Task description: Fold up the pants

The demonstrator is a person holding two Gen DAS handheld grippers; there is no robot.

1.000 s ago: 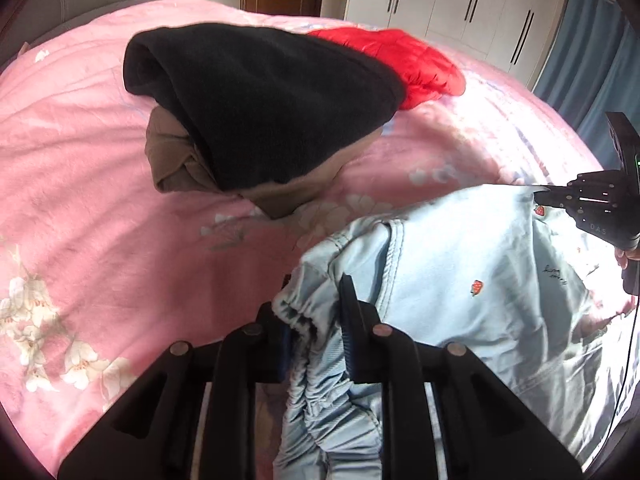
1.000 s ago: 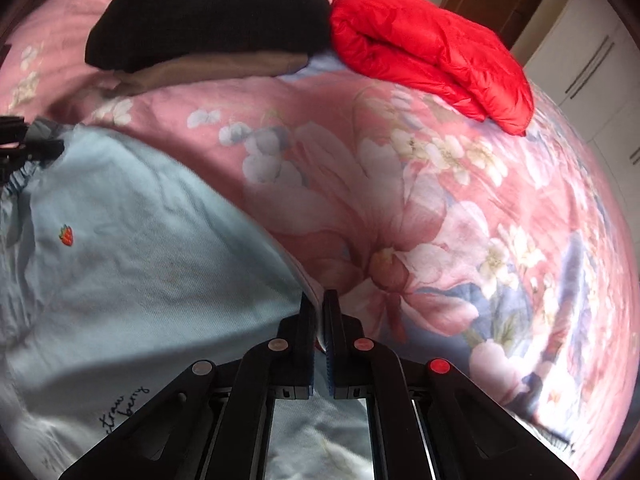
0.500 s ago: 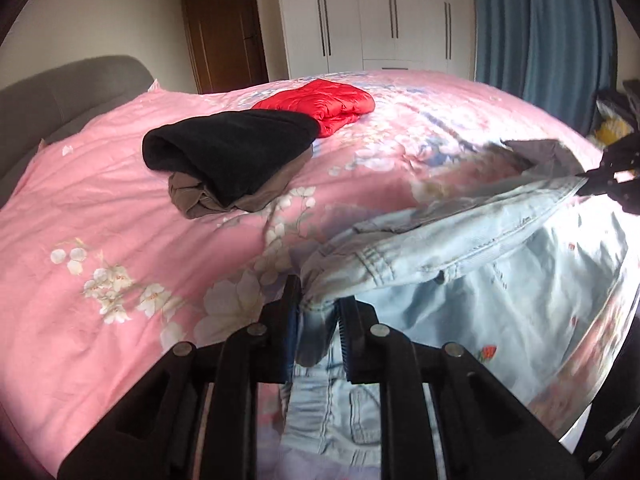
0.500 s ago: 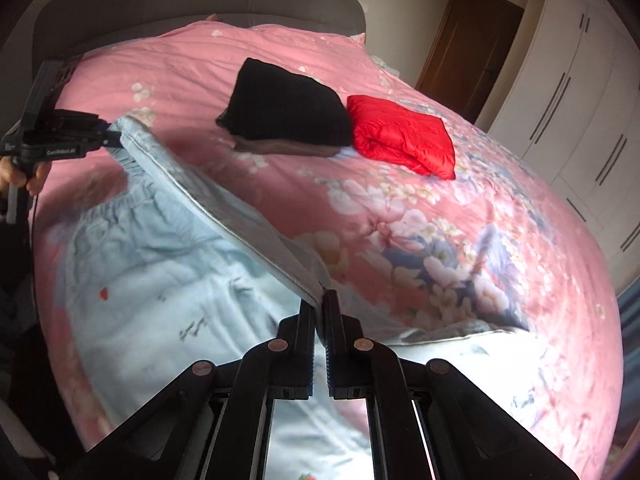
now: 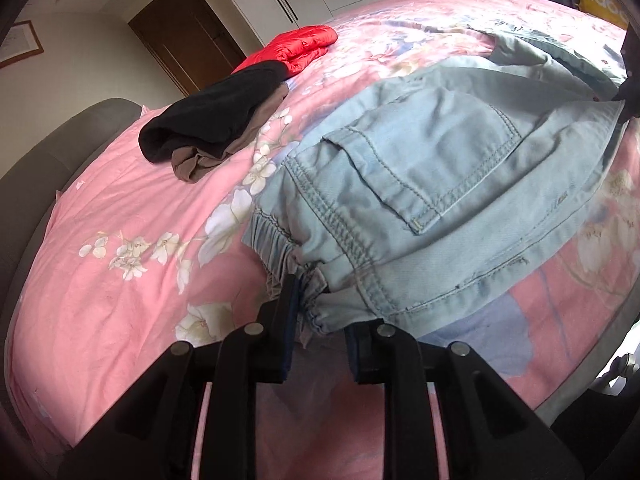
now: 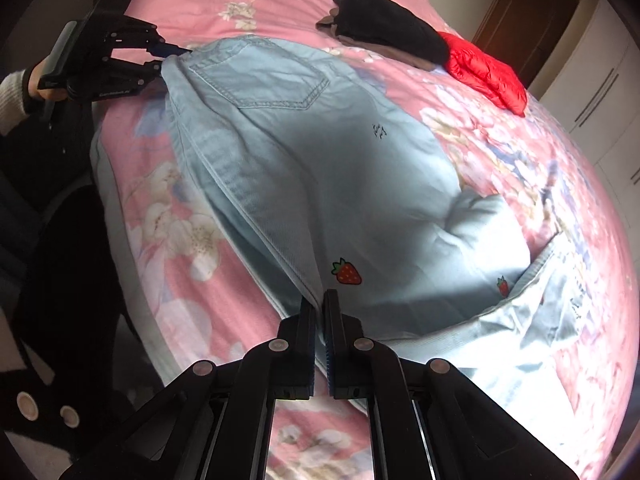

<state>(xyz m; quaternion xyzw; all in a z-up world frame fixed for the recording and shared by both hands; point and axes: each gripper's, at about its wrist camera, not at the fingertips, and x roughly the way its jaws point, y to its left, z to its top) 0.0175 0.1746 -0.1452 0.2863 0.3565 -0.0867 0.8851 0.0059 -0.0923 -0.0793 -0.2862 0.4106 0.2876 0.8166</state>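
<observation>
Light blue denim pants [image 5: 420, 168] lie on the pink bed, folded lengthwise with a back pocket up and strawberry patches on the leg [image 6: 320, 140]. My left gripper [image 5: 320, 308] is at the elastic waistband. Its jaws are opening, with the bunched waistband still between them, resting on the left pad and draped over the right fingertip. It also shows at the far left of the right wrist view [image 6: 162, 56]. My right gripper [image 6: 320, 304] is shut on the long folded edge partway down the leg. It appears as a dark shape at the right rim [image 5: 626, 96].
A black garment on a brown one [image 5: 216, 120] and a red puffer jacket [image 5: 296, 46] sit farther up the floral bedcover [image 5: 120, 240]. Behind are a grey headboard [image 5: 48, 152], a brown door and white wardrobes. A person's dark clothing [image 6: 60, 260] stands at the bed's near edge.
The pants, held up stretched between both grippers half a second ago, now lie on the bed with the back pocket up. Both grippers have come down with them, and the left jaws stand wider.
</observation>
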